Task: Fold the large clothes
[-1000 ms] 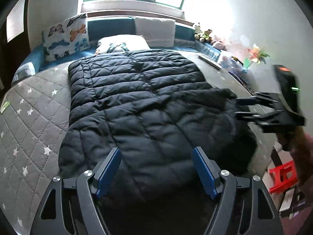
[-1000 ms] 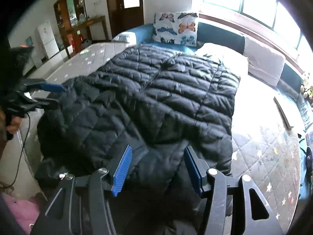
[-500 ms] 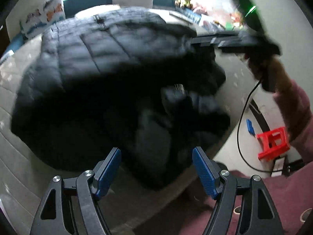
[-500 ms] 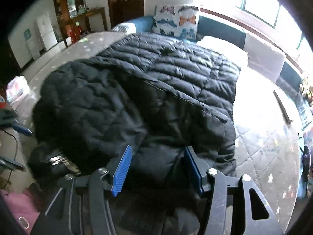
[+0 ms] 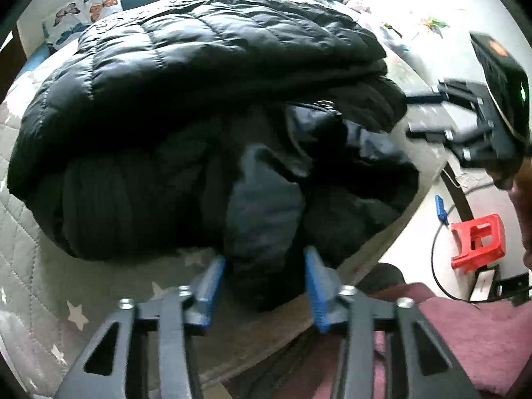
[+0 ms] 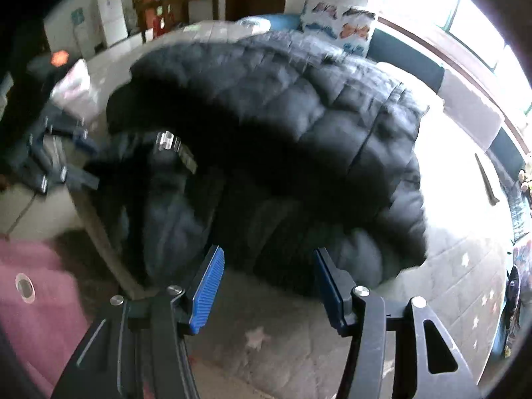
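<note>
I see the black quilted puffer coat (image 5: 212, 76) lying bunched on the star-patterned bedspread (image 5: 30, 259), its near end doubled over.

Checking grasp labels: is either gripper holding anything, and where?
The left gripper has just been closing on the black jacket, gripping its near edge. The right gripper is open and holds nothing.

No legible text, label, brand, number or sign in either view; motion blur and distance defeat any markings present.
</note>
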Demonstrator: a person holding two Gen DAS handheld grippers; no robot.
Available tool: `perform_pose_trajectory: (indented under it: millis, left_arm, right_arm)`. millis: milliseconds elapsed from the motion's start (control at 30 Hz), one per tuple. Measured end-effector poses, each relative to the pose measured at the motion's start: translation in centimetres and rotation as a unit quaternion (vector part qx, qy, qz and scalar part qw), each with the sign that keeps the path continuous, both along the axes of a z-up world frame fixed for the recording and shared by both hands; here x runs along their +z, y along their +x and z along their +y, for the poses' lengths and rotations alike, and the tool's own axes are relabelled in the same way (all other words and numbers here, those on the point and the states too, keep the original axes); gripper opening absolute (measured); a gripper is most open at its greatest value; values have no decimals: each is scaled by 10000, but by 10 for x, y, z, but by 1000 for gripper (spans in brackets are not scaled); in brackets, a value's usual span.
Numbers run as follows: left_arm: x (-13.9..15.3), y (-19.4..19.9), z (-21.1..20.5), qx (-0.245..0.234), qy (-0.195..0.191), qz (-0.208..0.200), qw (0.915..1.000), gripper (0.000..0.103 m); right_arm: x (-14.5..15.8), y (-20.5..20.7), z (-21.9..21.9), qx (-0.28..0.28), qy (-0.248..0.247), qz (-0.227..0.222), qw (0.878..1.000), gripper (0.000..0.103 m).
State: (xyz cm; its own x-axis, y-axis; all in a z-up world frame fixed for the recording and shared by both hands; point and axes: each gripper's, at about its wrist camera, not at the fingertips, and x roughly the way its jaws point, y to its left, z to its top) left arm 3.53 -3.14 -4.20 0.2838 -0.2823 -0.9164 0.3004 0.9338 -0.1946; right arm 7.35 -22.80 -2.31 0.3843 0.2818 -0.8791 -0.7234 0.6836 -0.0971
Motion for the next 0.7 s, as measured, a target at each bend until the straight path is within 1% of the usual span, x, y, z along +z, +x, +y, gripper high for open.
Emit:
perform_pose_trajectory:
  millis: [67, 133, 167, 267, 367, 400, 500, 567, 600, 633, 667, 700]
  left_arm:
    - [2, 0, 4, 57, -4, -25, 10000, 22]
    - [9, -1, 8, 76, 18, -112, 9999, 14]
    - [9, 1, 10, 79, 51, -168, 9998, 12]
    - [28, 3, 12, 87, 20, -430, 9990, 10]
    - [49, 6, 18, 68, -48, -672, 9977, 9]
    - [54, 8, 18, 72, -69, -713, 9974, 9]
    - [66, 18, 22, 83, -187, -796, 9966, 9]
    - [71, 24, 21, 77, -282, -819, 9962, 9]
    - [71, 25, 21, 103, -321, -802, 9962, 9]
    - [71, 26, 22, 99, -404, -779, 9961, 10]
    - [72, 21, 28, 60, -423, -785, 9960, 10]
    - [72, 19, 30, 35, -409, -778, 9961, 11]
  right_arm:
    - [-8, -7, 2, 120, -136, 16, 9998, 61]
    - [-16, -15, 9, 317, -257, -55, 9992, 61]
    - [-20, -19, 13, 443, -278, -51, 9986, 61]
    - [-30, -32, 27, 804, -369, -180, 9959, 61]
    - [-37, -44, 44, 1176, -493, -594, 9901, 61]
    - [-37, -46, 46, 1219, -497, -697, 9889, 61]
    - [-31, -43, 56, 1323, -228, -877, 9870, 61]
    - [-28, -37, 59, 1256, -105, -889, 9880, 61]
    - [-25, -32, 61, 1187, 31, -839, 9894, 61]
    - [-23, -27, 61, 1133, 132, -774, 9905, 56]
    - [-20, -21, 61, 1069, 289, -660, 9917, 49]
    - [-17, -17, 59, 1030, 380, -608, 9921, 36]
